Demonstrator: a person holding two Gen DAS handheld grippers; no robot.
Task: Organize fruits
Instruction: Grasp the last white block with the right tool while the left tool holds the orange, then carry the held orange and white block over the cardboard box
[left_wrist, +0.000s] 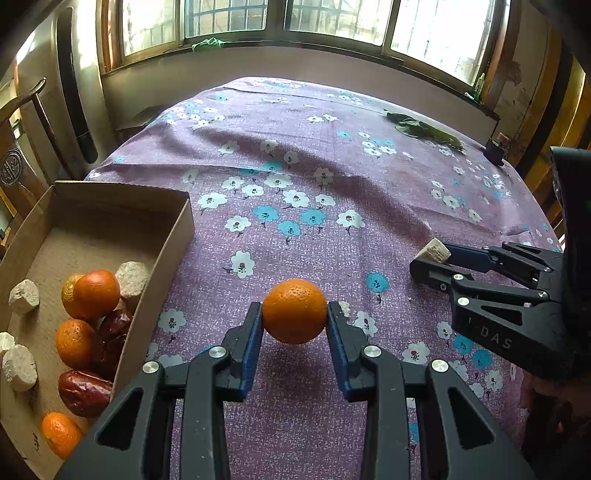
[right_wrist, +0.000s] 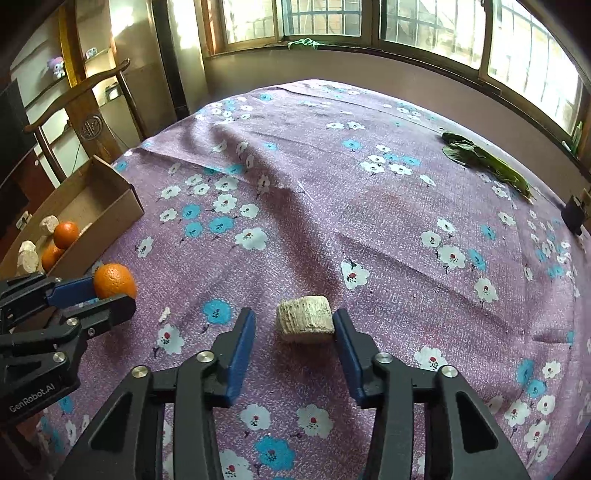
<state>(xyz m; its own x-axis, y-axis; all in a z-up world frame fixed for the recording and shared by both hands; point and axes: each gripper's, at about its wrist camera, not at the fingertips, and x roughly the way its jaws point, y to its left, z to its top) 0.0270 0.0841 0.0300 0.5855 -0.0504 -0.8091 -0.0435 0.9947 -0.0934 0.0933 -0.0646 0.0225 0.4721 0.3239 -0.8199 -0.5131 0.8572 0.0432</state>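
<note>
Flagging the main risk first: closing the right gripper (right_wrist: 294, 314) from its present stance and nudging the pale ribbed chunk (right_wrist: 305, 324) sideways across the flowered tablecloth (right_wrist: 369, 221), since the chunk is sitting off-centre. Finding that gripper unclenched and straddling the chunk, with the right-hand pad touching or just beside its right end and a clear gap showing at the left-hand pad. Expecting an uneven squeeze to be twisting or tipping the chunk, which is looking crumbly at its edges and possibly shedding bits under pressure.

Noting the left gripper (left_wrist: 294, 308) clamping a loose orange (left_wrist: 295, 326) by its sides, lifted clear of the cloth. Judging the grip to be catching the round fruit across its middle, yet risking a slip or roll-out if jolted.

Warning also of the two grippers working near one another, the left one hanging just left of the chunk. Recording the cardboard box (left_wrist: 162, 254) lying at the near left, holding other oranges (left_wrist: 96, 293), red dates (left_wrist: 83, 391) and similar pale chunks.
</note>
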